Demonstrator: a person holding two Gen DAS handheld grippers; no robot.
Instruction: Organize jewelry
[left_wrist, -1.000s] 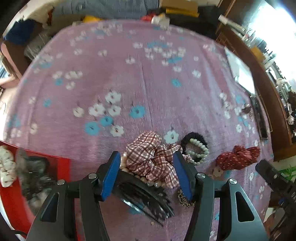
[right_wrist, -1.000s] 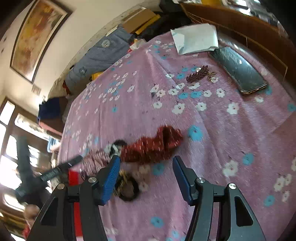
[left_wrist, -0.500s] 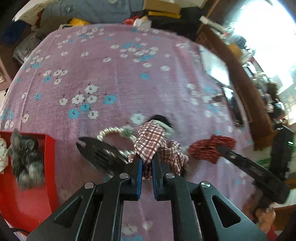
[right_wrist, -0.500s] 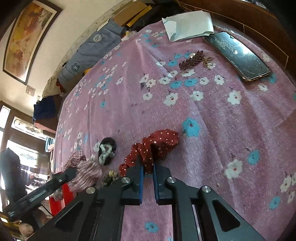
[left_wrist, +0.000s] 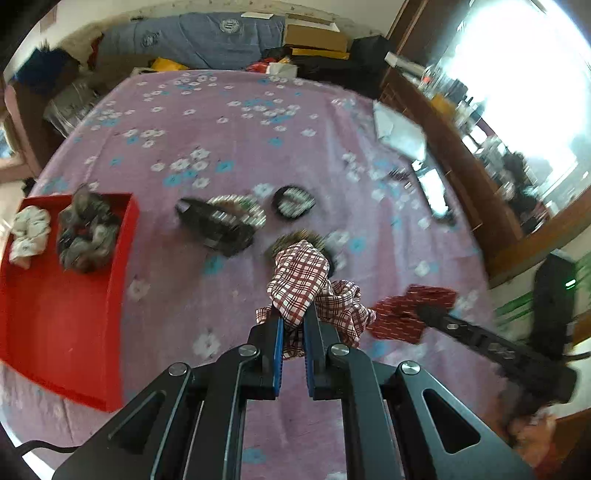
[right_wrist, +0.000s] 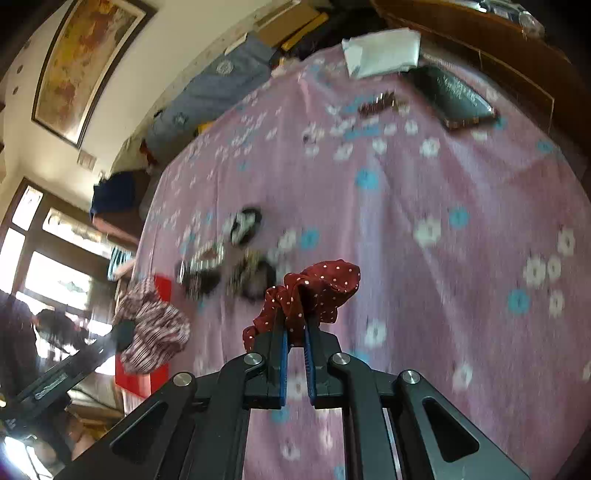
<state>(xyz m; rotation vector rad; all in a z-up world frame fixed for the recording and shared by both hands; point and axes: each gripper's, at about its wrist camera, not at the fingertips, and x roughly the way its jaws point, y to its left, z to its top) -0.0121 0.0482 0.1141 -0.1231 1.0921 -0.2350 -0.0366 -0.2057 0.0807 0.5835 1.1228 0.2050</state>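
My left gripper (left_wrist: 293, 321) is shut on a red-and-white plaid scrunchie (left_wrist: 303, 280) and holds it above the pink flowered cloth. My right gripper (right_wrist: 295, 325) is shut on a dark red dotted scrunchie (right_wrist: 317, 288), also lifted; it shows in the left wrist view (left_wrist: 410, 310). A red tray (left_wrist: 55, 306) at the left holds a grey scrunchie (left_wrist: 86, 230) and a white one (left_wrist: 27, 234). On the cloth lie a black claw clip (left_wrist: 212, 225) over a pearl string (left_wrist: 240, 208), a black hair tie with pearls (left_wrist: 293, 203) and a bristly item (left_wrist: 295, 240).
A phone (right_wrist: 452, 96), a white paper (right_wrist: 380, 51) and a brown hair clip (right_wrist: 376, 105) lie at the far side of the bed. A wooden shelf (left_wrist: 461, 158) runs along the right. Folded blue bedding (left_wrist: 192, 40) and boxes lie beyond the far edge.
Both grippers closed on their scrunchies, then lifted them off the cloth. The view has pulled back, and the red tray now shows more fully at the left.
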